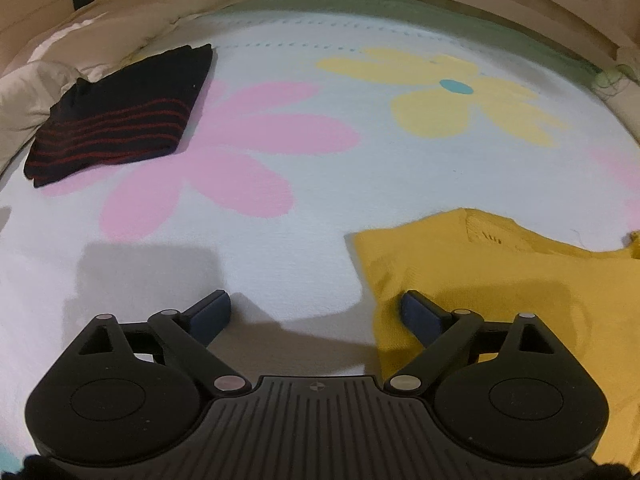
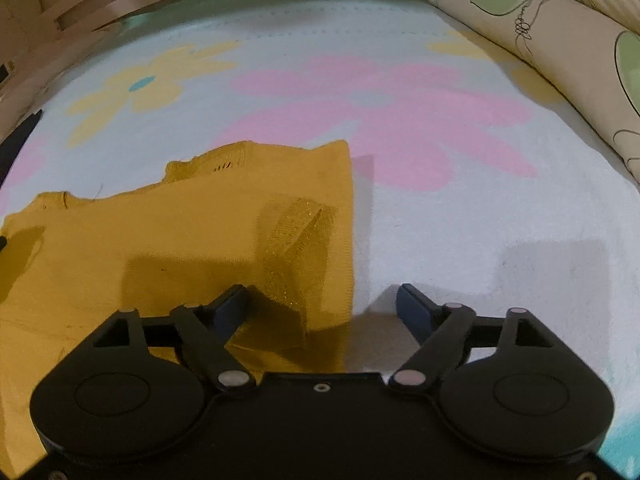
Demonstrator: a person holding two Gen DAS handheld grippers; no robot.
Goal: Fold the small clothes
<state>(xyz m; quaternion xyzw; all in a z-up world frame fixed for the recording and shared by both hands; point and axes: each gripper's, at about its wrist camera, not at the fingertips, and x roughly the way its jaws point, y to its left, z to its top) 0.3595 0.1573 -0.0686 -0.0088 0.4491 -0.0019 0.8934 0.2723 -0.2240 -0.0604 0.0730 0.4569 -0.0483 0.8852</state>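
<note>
From my left wrist view, the yellow garment [image 1: 500,292] ran off the right and bottom edges, its near part hidden behind the left gripper [image 1: 316,312]. In my right wrist view the right gripper [image 2: 320,304] covered its near hem, and the picture's left edge cut it.
</note>
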